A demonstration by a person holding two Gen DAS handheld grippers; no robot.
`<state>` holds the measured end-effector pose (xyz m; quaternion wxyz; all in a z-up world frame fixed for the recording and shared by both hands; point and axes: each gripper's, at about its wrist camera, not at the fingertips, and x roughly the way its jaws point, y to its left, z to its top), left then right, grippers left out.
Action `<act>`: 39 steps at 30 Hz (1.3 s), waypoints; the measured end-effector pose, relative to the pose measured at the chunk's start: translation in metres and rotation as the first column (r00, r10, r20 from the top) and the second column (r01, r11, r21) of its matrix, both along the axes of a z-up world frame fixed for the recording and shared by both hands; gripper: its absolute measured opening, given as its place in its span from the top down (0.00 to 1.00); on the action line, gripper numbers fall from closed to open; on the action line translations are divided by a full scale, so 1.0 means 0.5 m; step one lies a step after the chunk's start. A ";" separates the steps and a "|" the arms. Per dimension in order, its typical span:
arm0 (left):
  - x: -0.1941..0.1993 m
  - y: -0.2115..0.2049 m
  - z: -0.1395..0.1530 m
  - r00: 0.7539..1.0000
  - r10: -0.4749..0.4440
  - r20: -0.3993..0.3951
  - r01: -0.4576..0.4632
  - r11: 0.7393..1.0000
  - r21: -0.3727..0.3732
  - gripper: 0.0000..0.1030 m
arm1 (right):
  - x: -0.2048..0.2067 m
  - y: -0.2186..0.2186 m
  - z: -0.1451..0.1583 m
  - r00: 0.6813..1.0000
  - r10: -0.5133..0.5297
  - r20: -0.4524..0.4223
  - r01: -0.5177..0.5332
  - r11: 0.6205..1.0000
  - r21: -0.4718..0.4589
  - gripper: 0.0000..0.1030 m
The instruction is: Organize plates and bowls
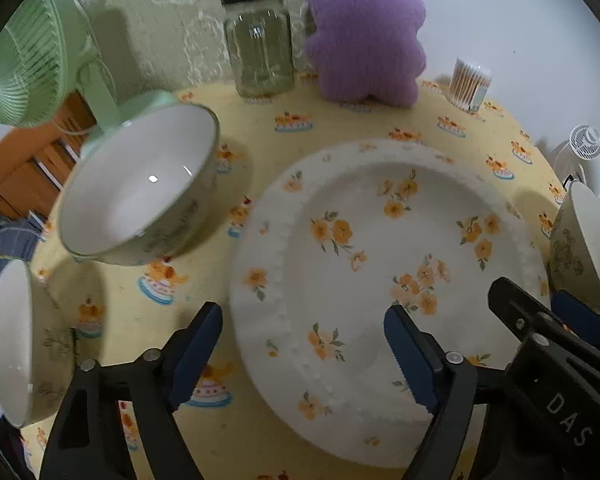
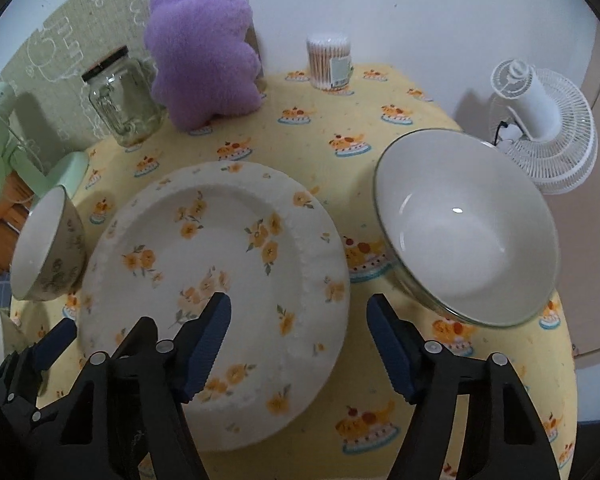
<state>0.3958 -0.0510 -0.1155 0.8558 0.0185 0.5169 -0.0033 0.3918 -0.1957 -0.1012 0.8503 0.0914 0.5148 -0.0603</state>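
1. On the yellow cake-print tablecloth, the floral plate lies flat at the centre with nothing stacked on it, so by my reading the organizing has hardly begun.
2. To the plate's right sits the largest bowl, empty and apart from the plate's rim.
3. Left of the plate a smaller patterned bowl rests on the cloth, and a third bowl sits at the near-left table edge; none are nested.
4. Over the plate's near-left rim hovers the left gripper, fingers spread, holding nothing.
5. Over the plate's near-right rim the right gripper hangs the same way, spread and empty.
6. What remains, I judge: gathering the three bowls together and stacking them.
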 end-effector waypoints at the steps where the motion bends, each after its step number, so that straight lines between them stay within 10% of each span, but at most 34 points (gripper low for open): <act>1: 0.003 0.001 -0.006 1.000 -0.002 -0.010 0.002 1.000 -0.005 0.22 | 0.004 0.001 -0.007 1.000 0.002 -0.008 -0.002 1.000 0.001 0.31; 39: 0.018 0.028 -0.005 0.998 -0.023 -0.066 0.024 1.000 0.014 0.32 | 0.025 0.029 -0.038 0.994 0.049 -0.098 -0.052 0.998 -0.031 0.41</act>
